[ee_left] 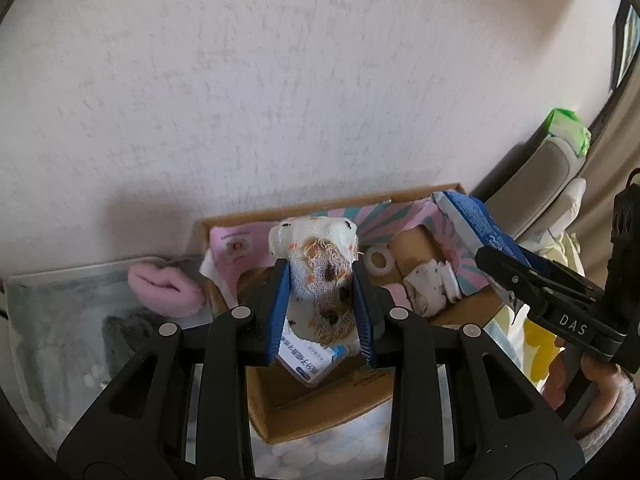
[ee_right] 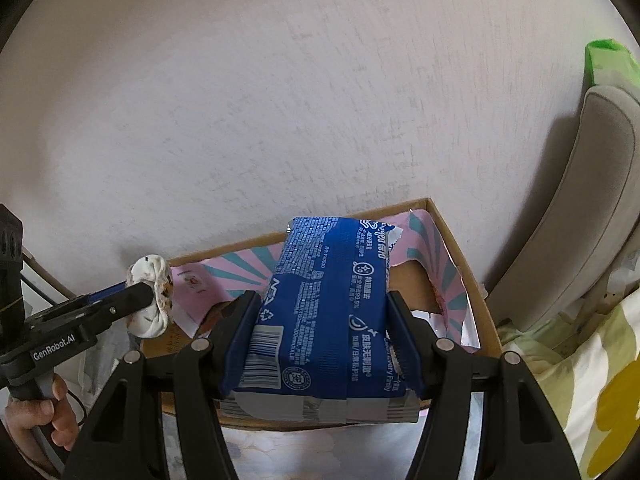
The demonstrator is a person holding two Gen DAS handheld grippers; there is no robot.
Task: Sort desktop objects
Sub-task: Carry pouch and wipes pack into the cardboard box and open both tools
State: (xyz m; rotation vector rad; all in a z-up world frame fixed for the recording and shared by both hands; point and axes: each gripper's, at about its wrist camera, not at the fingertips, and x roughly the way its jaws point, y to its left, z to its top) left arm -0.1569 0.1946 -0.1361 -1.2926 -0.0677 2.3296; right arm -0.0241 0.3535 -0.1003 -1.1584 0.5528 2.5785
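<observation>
In the left wrist view my left gripper [ee_left: 320,266] is shut on a rolled white sock bundle [ee_left: 324,248] with orange and black specks, held above an open cardboard box [ee_left: 320,203]. In the right wrist view my right gripper [ee_right: 320,298] is shut on a blue wipes pack [ee_right: 328,300], its jaws pressing on both long sides, over the same cardboard box [ee_right: 452,248]. The left gripper [ee_right: 150,294] and the sock bundle [ee_right: 150,274] show at the left of that view. The right gripper [ee_left: 500,264] with the blue wipes pack [ee_left: 472,220] shows at the right of the left wrist view.
The box holds a tape roll [ee_left: 380,262], white socks [ee_left: 430,288], a pink cloth [ee_left: 236,248], a medicine box [ee_left: 310,360] and pink-teal striped paper [ee_right: 440,264]. A pink fluffy item [ee_left: 166,290] lies left of the box. A wall stands behind; a grey chair [ee_right: 580,220] and bedding [ee_right: 580,380] are at the right.
</observation>
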